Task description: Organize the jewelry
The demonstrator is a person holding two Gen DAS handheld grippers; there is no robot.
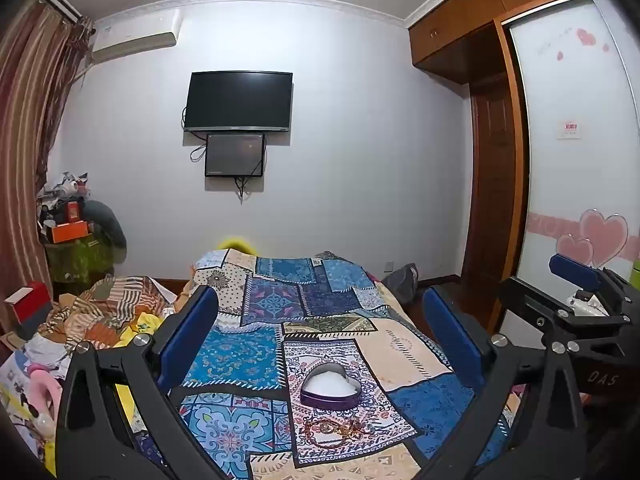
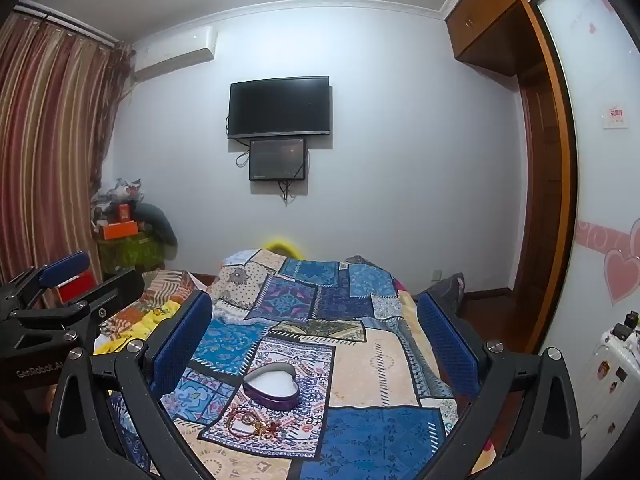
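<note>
A purple heart-shaped box (image 1: 331, 387) with white lining stands open on the patchwork bedspread (image 1: 416, 400). It also shows in the right wrist view (image 2: 271, 385). A small heap of red and gold jewelry (image 1: 338, 430) lies just in front of the box, seen too in the right wrist view (image 2: 252, 424). My left gripper (image 1: 320, 332) is open and empty, held above the bed behind the box. My right gripper (image 2: 316, 332) is open and empty, above and to the right of the box. Each gripper shows at the edge of the other's view.
Crumpled clothes and boxes (image 1: 92, 320) are piled left of the bed. A TV (image 1: 238, 101) hangs on the far wall. A wooden wardrobe with a sliding door (image 1: 568, 140) stands on the right. A white suitcase (image 2: 608, 384) is at the right.
</note>
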